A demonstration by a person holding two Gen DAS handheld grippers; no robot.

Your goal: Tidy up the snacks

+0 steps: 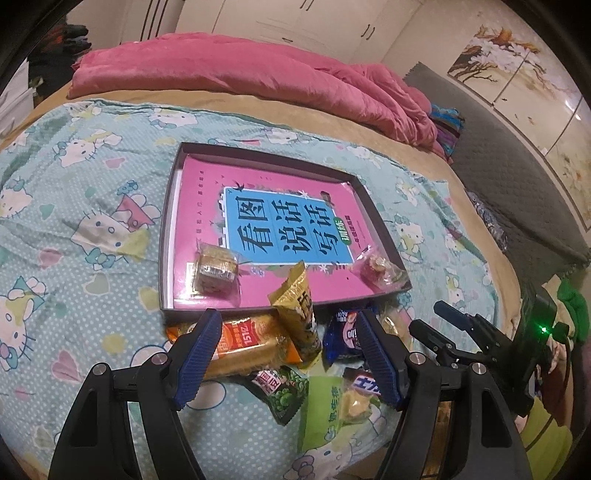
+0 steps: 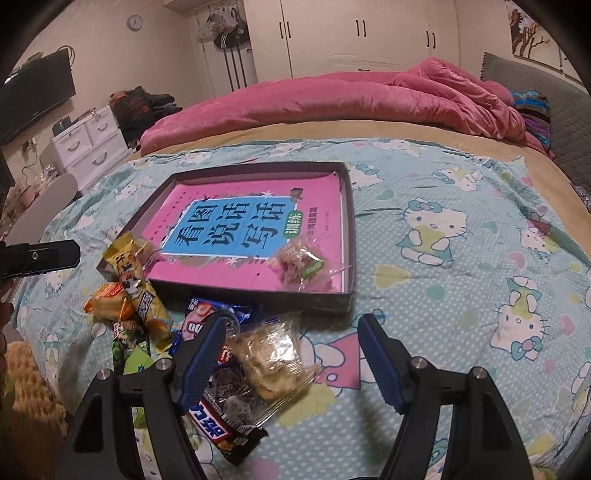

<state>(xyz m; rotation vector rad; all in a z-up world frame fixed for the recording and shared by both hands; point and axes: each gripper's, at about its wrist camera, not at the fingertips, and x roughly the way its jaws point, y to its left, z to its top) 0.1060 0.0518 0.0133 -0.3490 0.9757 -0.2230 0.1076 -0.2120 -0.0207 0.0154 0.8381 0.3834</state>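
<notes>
Clear-wrapped, the cracker packet (image 2: 273, 354) lies on the bed just before the tray (image 2: 349, 221), so the empty, widening right claw (image 2: 291, 354) should straddle it squarely before pinching, while the left claw (image 1: 291, 354) hovers wide and empty over the snack pile (image 1: 280, 354).

Far ahead of the claws, a pink quilt (image 2: 369, 99) lies crumpled across the bed, on a tan sheet (image 1: 295, 110). Nearer, under the claws, is spread a light blue cat-print blanket (image 2: 461, 240). Behind the quilt stand white wardrobes (image 2: 354, 33). Ahead to the left are a white drawer chest (image 2: 88, 140), a dark television (image 2: 33, 96) and a round wall clock (image 2: 135, 22). To the right, a grey padded headboard (image 1: 517, 192) meets a tree painting (image 1: 495, 55).
</notes>
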